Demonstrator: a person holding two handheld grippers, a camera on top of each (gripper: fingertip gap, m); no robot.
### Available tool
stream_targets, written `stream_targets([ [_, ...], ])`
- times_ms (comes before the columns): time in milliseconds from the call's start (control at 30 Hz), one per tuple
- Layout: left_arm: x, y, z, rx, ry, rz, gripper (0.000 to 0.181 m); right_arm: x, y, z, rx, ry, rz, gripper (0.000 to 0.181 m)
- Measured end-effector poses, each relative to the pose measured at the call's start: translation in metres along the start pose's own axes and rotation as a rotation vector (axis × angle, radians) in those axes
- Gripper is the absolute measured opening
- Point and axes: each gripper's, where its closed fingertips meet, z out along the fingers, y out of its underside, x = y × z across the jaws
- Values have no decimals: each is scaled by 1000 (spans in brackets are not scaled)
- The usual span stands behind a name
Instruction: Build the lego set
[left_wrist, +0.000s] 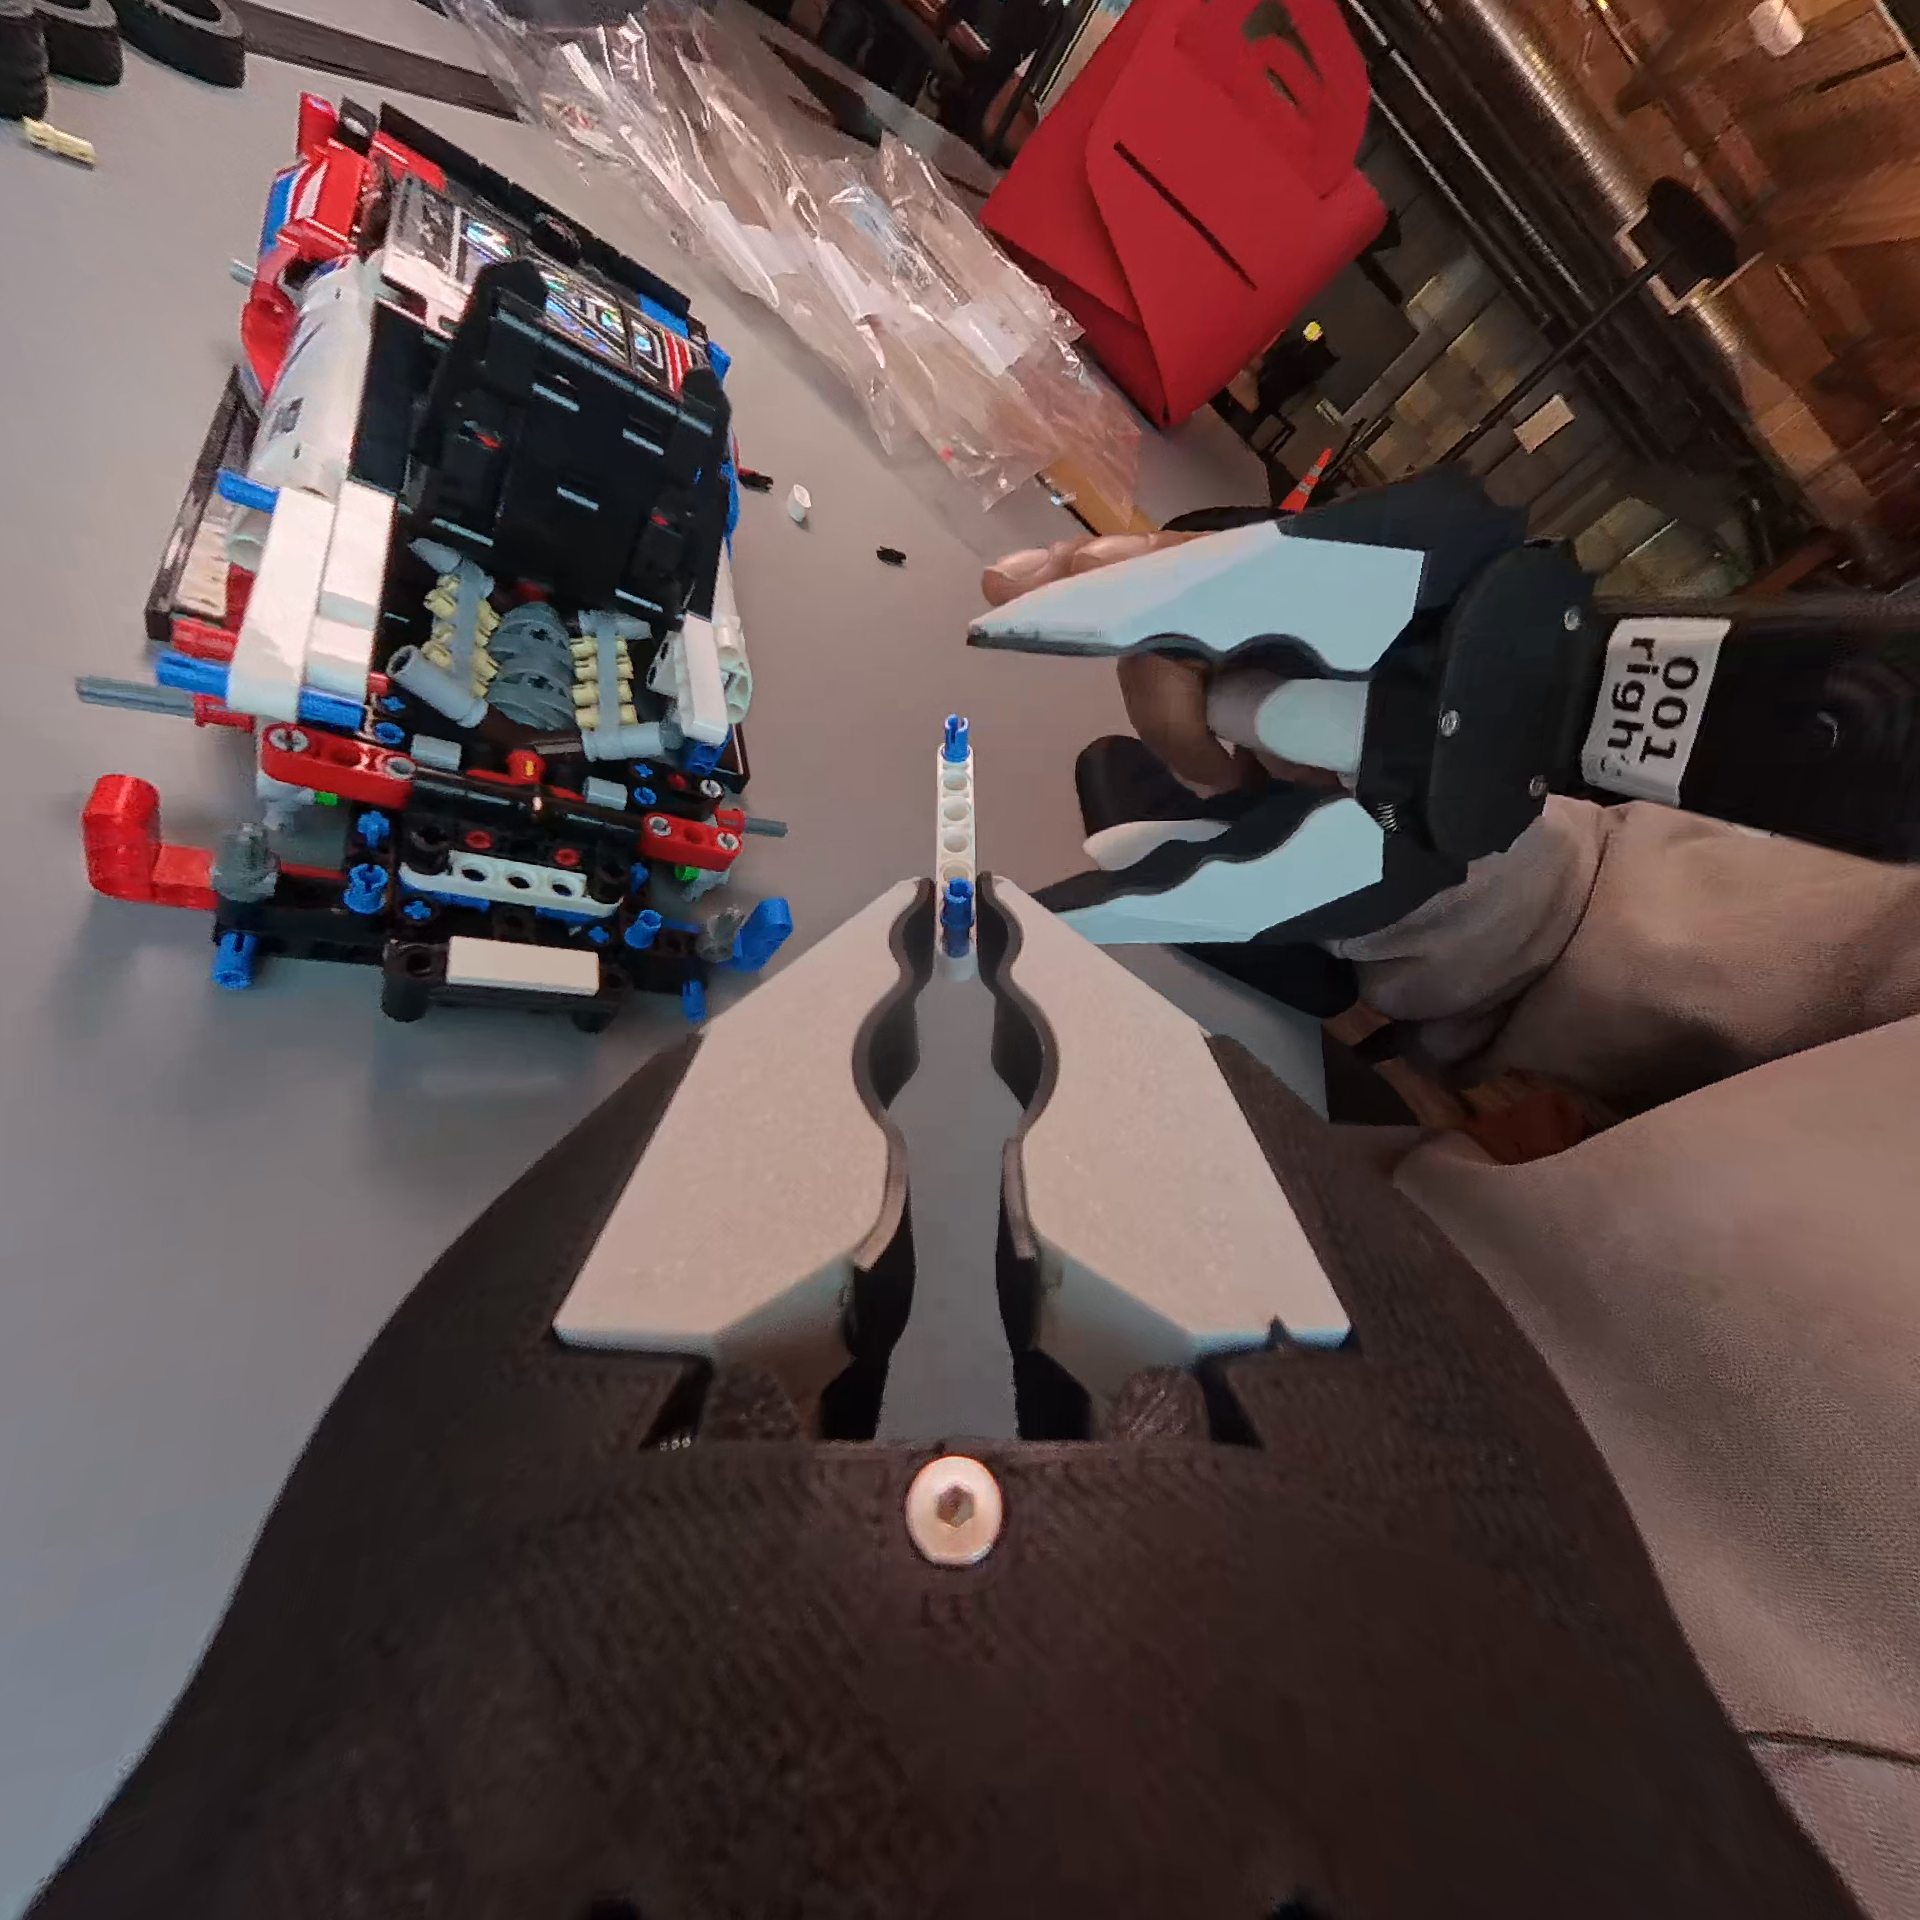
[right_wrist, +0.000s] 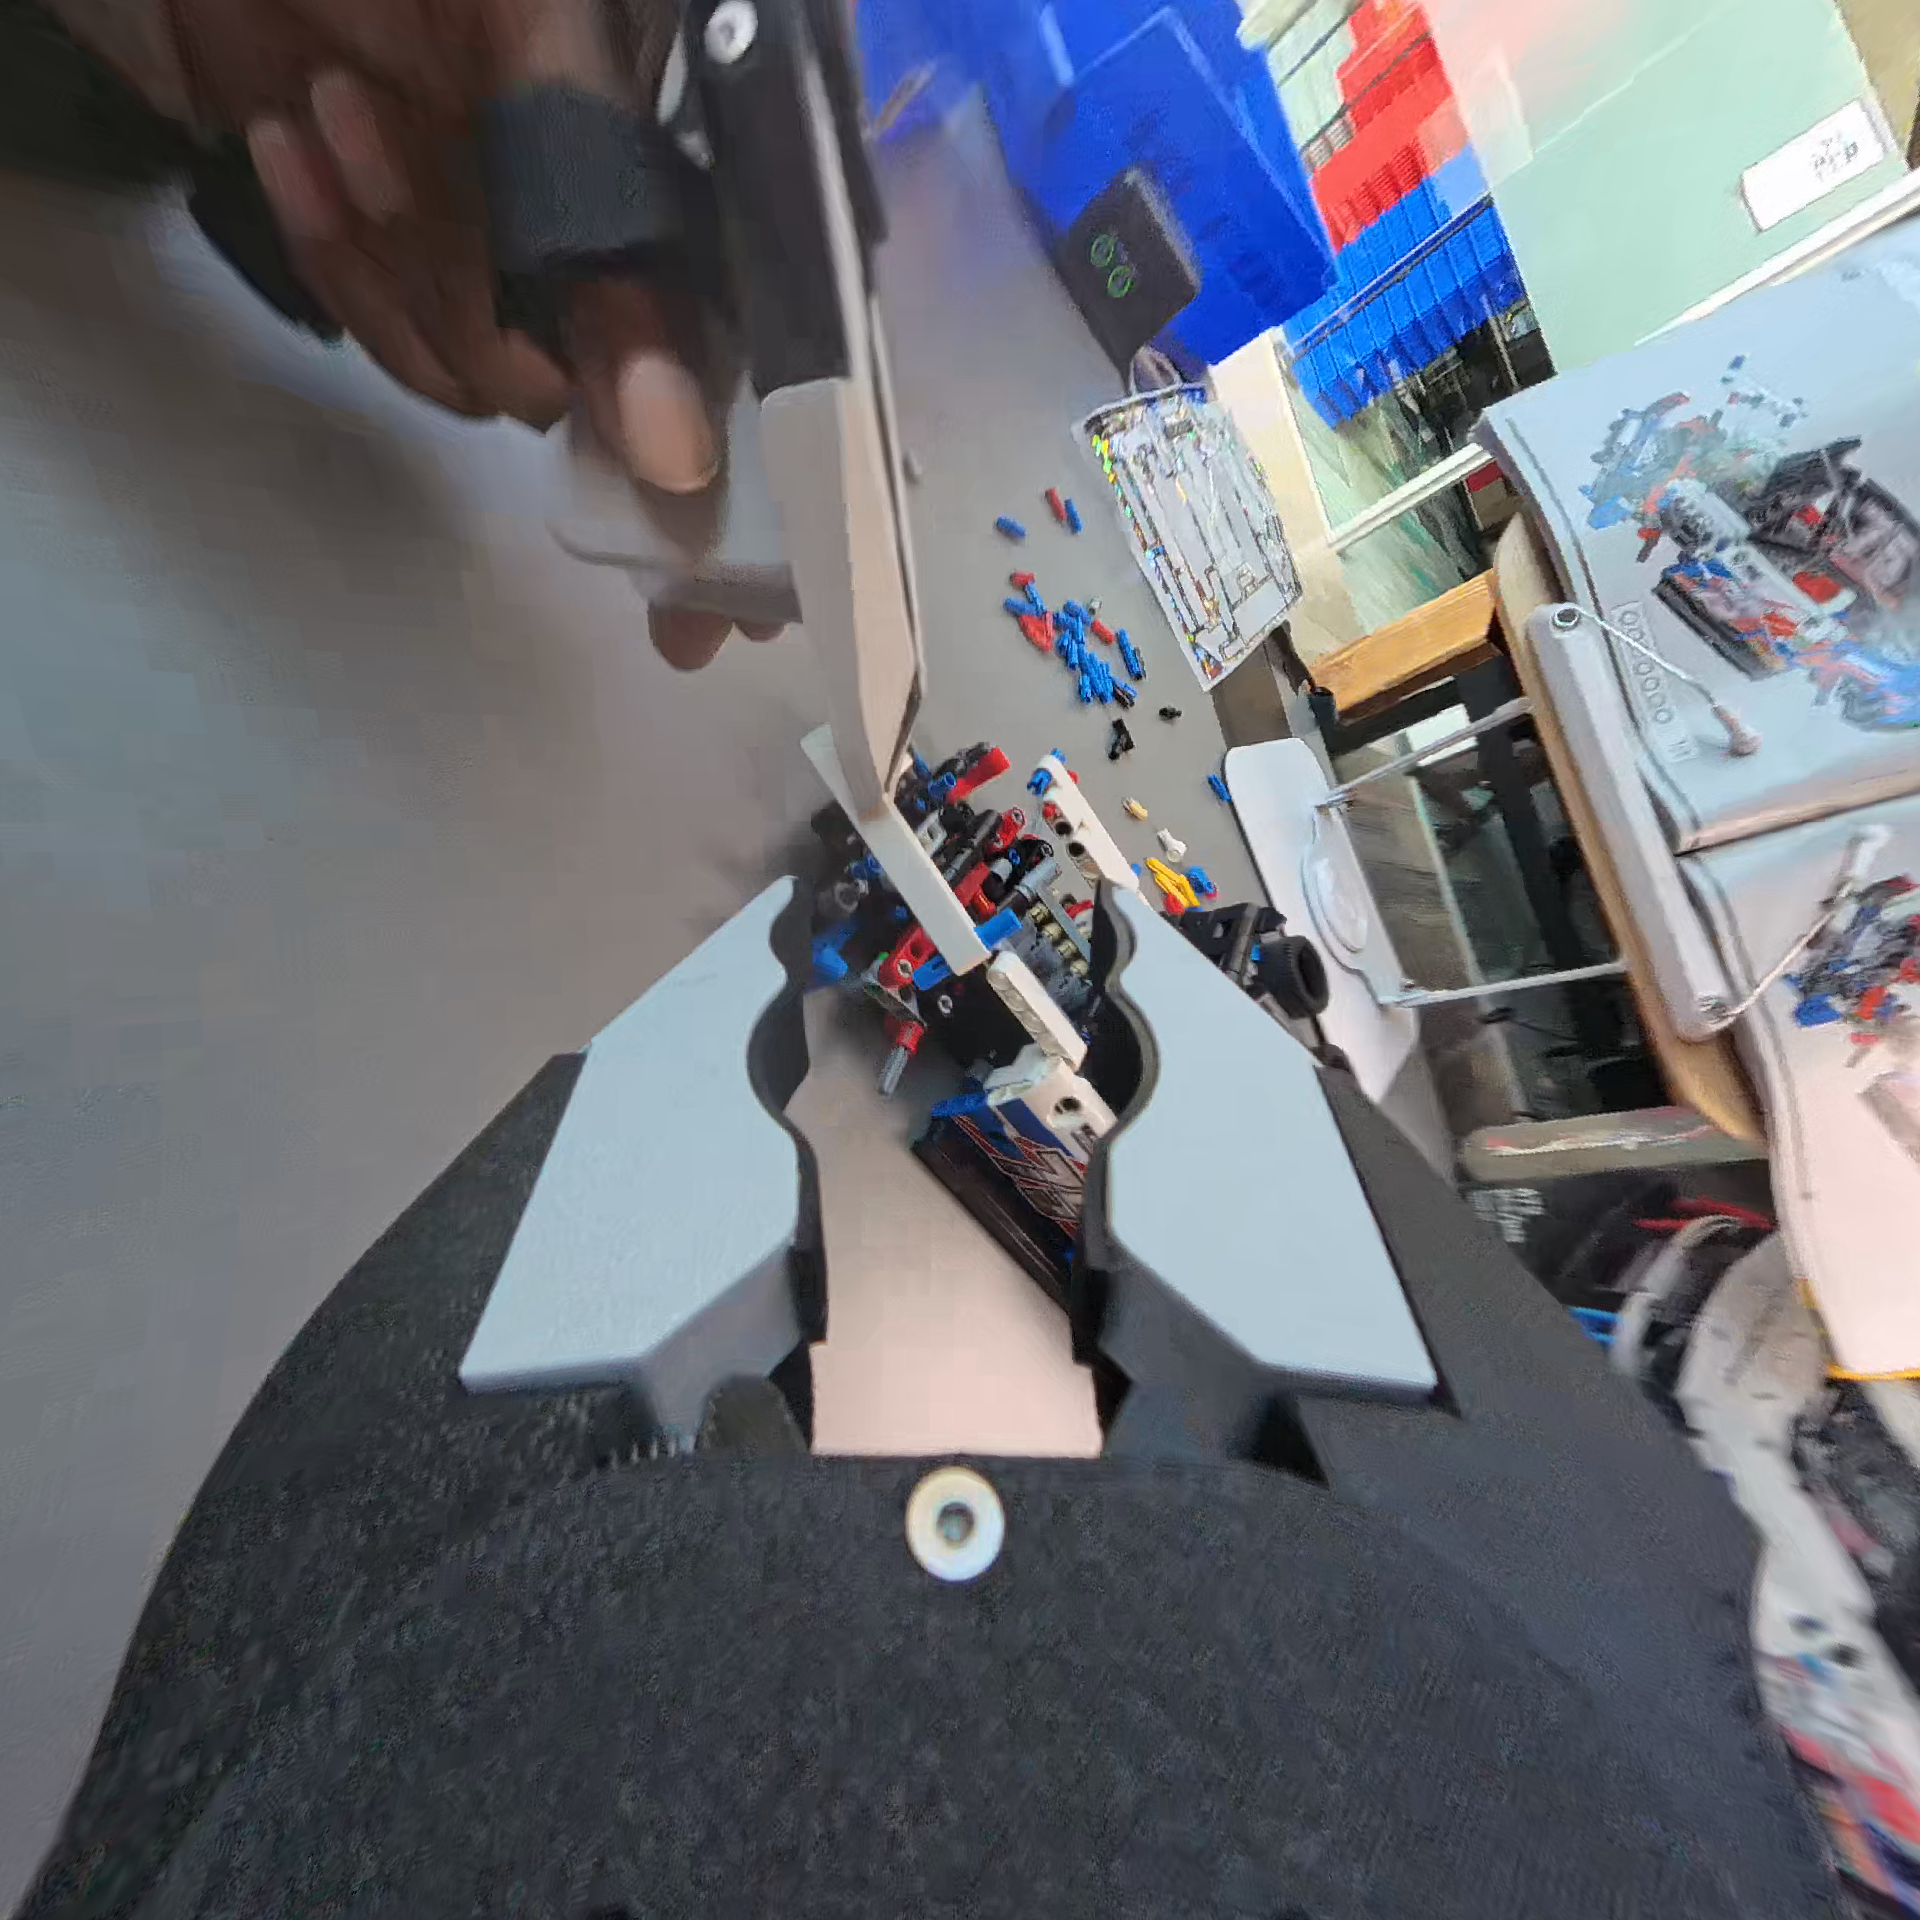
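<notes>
The left claw is closed on a white beam, a narrow perforated strip with a row of round holes, held upright above the grey bench. One blue pin projects from the beam's far end and a second blue pin sits in it right at the fingertips. The right claw is open and holds nothing; in the left wrist view it lies just right of the beam, one finger above and one below the beam's level, not touching it. The partly built car model rests on the bench, left of the beam and well apart from it: black roof and cabin panels, white side panels, red and blue trim, many blue pins along the near end, and a grey and tan engine block exposed in the middle. In the right wrist view, which is blurred, the model appears between the spread fingers of the right claw. Loose blue, red and black pieces lie scattered on the bench beyond the model. Clear plastic bags lie toward the bench's far edge.
</notes>
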Motion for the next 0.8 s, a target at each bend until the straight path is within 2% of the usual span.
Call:
stream_targets([
  [67, -1, -4, -4, 25, 8, 22, 6, 6, -1, -8, 95, -23, 183, 55],
  [133, 12, -12, -8, 83, 89, 40, 6, 9, 0, -13, 188, -61, 433, 52],
  [200, 30, -23, -12, 169, 210, 63, 5, 9, -7, -19, 321, -179, 754, 47],
  [267, 49, -32, -17, 252, 338, 65, 5, 13, -24, -29, 497, -310, 992, 39],
  [333, 62, -38, -21, 320, 425, 53, 5, 17, -44, -38, 636, -416, 1117, 31],
  [400, 69, -39, -19, 336, 463, 55, 5, 18, -60, -43, 719, -455, 1126, 22],
  [467, 72, -38, -16, 335, 472, 68, 6, 23, -68, -45, 755, -414, 1084, 4],
  [533, 63, -41, -13, 339, 409, 39, 11, 27, -65, -42, 718, -321, 979, 4],
  [567, 48, -41, -9, 326, 325, 9, 22, 31, -59, -40, 668, -231, 882, 5],
  [600, 36, -42, -10, 323, 273, -28, 28, 35, -53, -39, 613, -118, 750, 5],
  [700, 25, -47, -17, 341, 285, -170, 38, 52, -26, -31, 308, 275, 231, 5],
  [800, 32, -42, -7, 310, 272, -192, 39, 51, -4, -15, 30, 470, -190, 5],
])
